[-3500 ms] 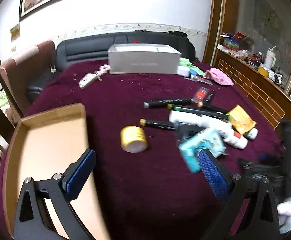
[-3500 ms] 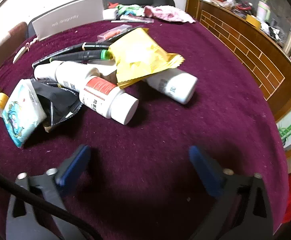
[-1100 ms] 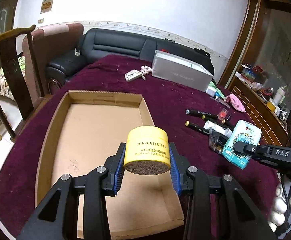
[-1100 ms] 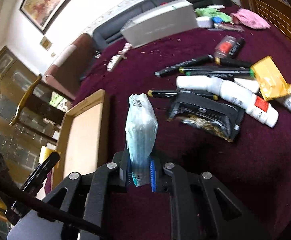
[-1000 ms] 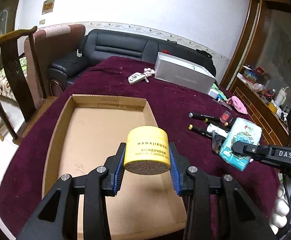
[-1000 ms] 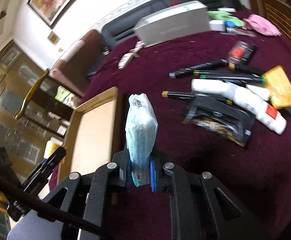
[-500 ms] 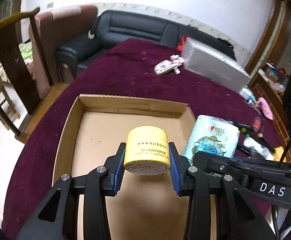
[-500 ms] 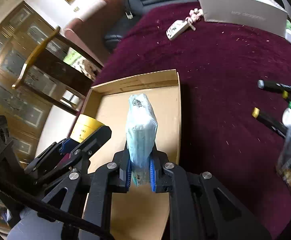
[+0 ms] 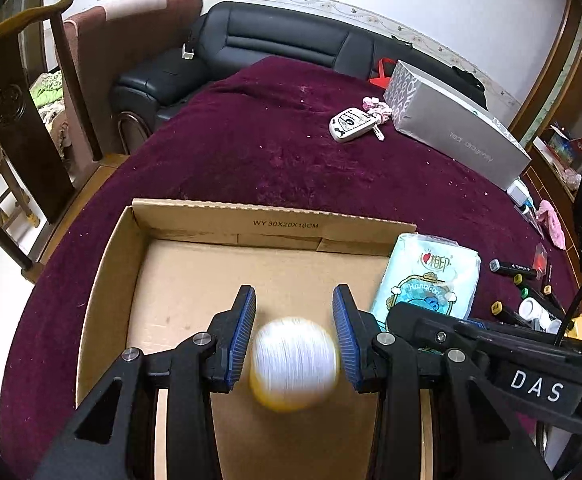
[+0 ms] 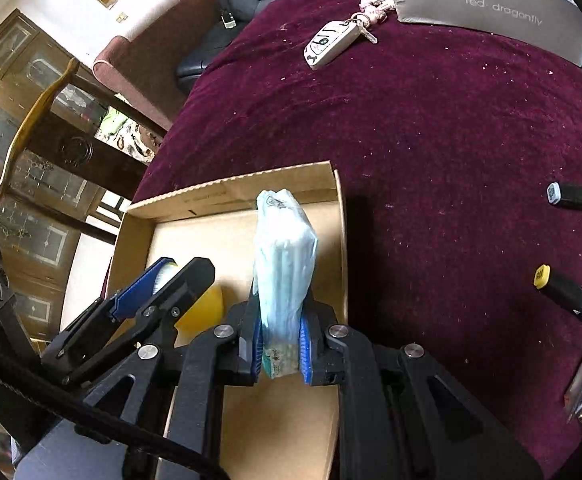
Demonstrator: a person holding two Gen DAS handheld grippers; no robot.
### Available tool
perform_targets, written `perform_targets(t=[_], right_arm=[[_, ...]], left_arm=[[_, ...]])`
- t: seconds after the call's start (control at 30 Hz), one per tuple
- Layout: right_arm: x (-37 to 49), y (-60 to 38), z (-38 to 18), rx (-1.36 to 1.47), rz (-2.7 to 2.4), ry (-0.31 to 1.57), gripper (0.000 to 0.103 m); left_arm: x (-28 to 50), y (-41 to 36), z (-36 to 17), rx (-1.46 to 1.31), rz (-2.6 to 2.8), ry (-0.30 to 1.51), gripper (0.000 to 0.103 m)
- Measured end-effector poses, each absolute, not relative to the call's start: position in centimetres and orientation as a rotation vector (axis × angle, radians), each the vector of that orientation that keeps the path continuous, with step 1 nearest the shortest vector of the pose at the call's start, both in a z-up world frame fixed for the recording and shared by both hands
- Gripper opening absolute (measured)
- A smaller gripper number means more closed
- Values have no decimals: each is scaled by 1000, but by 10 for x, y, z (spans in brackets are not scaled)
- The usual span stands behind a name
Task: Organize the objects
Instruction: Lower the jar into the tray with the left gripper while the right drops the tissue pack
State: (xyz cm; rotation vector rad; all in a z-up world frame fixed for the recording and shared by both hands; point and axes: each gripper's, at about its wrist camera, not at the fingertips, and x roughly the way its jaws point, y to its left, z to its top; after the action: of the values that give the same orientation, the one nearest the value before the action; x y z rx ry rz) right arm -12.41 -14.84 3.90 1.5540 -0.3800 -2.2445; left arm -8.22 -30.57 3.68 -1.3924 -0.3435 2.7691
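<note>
An open cardboard box (image 9: 271,220) lies on the maroon tablecloth. My left gripper (image 9: 294,292) hangs over its floor. The yellow jar (image 9: 294,364) shows motion-blurred low between the blue pads, white face up, with a thin gap on each side. The pads do not seem to press on it. In the right wrist view the jar (image 10: 203,312) shows behind the left gripper (image 10: 187,266). My right gripper (image 10: 281,320) is shut on a light-blue tissue pack (image 10: 283,248), held upright over the box's right side near the rim (image 10: 341,240). The pack (image 9: 431,276) also appears in the left wrist view.
On the cloth beyond the box lie a white key fob (image 9: 351,124) and a long grey shoebox (image 9: 451,132). Markers (image 9: 511,268) and white bottles lie to the right. A wooden chair (image 9: 19,92) and a black sofa (image 9: 283,44) stand past the table's edge.
Both grippers moved from the pile over to the box and sank toward it. The jar, sharp and held high between the left pads before, is now blurred and lower between them.
</note>
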Motion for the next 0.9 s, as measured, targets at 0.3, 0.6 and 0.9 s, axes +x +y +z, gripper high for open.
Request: perform_targets(t=[0.3,0.6,0.9], right_arm=[[-116,-129,65,1425,-2288,-489,35],[-90,-119,72,1455,-2406,-267,47],[-83,-124,36,1564,-2360,-267,7]], left_arm=[[-83,-312,52,-1329,2766,-407,35],[-9,-323,84,-1072,2837,-482,39],[14,-312,58,-1098,2801,-511,43]])
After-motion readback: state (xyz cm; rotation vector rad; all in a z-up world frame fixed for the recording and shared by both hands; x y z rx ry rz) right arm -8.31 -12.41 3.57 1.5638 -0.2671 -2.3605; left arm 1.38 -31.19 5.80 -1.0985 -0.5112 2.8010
